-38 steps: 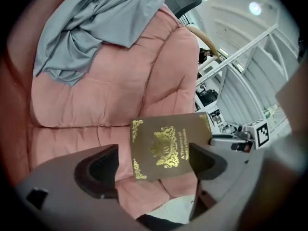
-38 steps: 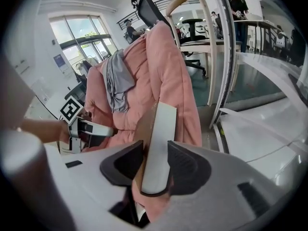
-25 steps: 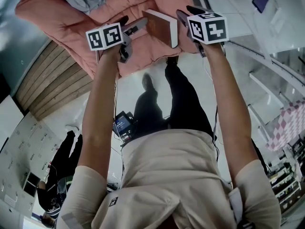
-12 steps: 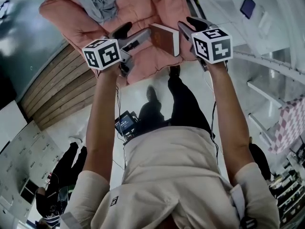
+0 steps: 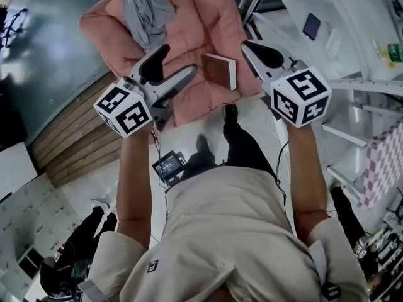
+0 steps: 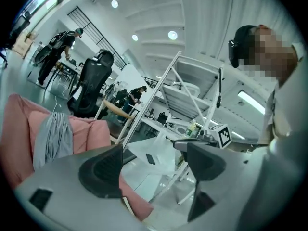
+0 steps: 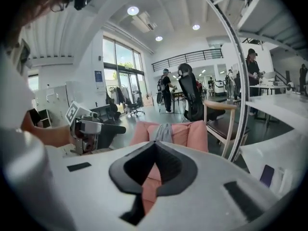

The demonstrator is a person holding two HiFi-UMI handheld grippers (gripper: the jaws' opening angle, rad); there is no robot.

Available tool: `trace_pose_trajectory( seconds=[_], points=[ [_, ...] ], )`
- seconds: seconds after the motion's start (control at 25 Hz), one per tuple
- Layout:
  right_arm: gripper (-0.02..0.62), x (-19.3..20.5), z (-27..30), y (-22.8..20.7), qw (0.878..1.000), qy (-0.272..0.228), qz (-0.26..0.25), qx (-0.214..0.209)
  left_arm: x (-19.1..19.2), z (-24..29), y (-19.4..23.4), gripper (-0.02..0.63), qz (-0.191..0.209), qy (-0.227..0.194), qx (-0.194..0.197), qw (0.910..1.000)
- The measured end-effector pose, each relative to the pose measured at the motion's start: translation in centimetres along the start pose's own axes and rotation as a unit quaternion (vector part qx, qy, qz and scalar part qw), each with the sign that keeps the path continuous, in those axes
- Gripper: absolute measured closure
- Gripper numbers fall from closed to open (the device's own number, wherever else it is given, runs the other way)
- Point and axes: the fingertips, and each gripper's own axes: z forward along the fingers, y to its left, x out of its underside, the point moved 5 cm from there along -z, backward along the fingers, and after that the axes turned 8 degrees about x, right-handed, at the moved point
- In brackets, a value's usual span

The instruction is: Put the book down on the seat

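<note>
The book lies on the pink seat, seen between the 2 tongs and touched by neither. The left tongs stand wide open and empty. The right tongs have just been closing; their jaws now meet on nothing. A grey cloth drapes the seat's back.

Pink seat w/ book & grey cloth.
</note>
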Motion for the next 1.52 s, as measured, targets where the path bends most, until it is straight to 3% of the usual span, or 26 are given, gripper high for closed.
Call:
trace_pose_trajectory(
  seconds=[0.08, 0.16, 0.2, 0.52, 0.88, 1.52],
  points=[
    [0.603, -2.0, -2.5, 2.1, 1.000, -0.024, -0.012, -0.001, -1.7, -2.1, -2.7, 0.207, 0.028, -0.019, 0.007, 0.9994],
    [0.603, -3.8, -4.7, 3.6, 0.999, -0.045, -0.025, -0.003, -3.4, -3.8, -5.0, 0.393, 0.052, -0.045, 0.008, 0.9976],
    [0.603, -4.6, -5.7, 4.1, 0.998, -0.054, -0.032, -0.005, -4.2, -4.3, -6.1, 0.434, 0.061, -0.056, 0.009, 0.9965],
    [0.604, -10.2, -13.4, 9.1, 0.988, -0.112, -0.106, -0.025, -9.8, -8.7, -15.0, 0.560, 0.169, -0.125, 0.019, 0.9775],
    [0.604, -12.2, -18.8, 13.8, 0.978, -0.144, -0.145, -0.031, -11.6, -13.0, -20.9, 0.597, 0.218, -0.165, 0.028, 0.9616],
    [0.604, -11.5, -22.2, 17.4, 0.976, -0.149, -0.159, -0.030, -9.9, -16.4, -24.2, 0.598, 0.229, -0.159, 0.032, 0.9599]
  ],
)
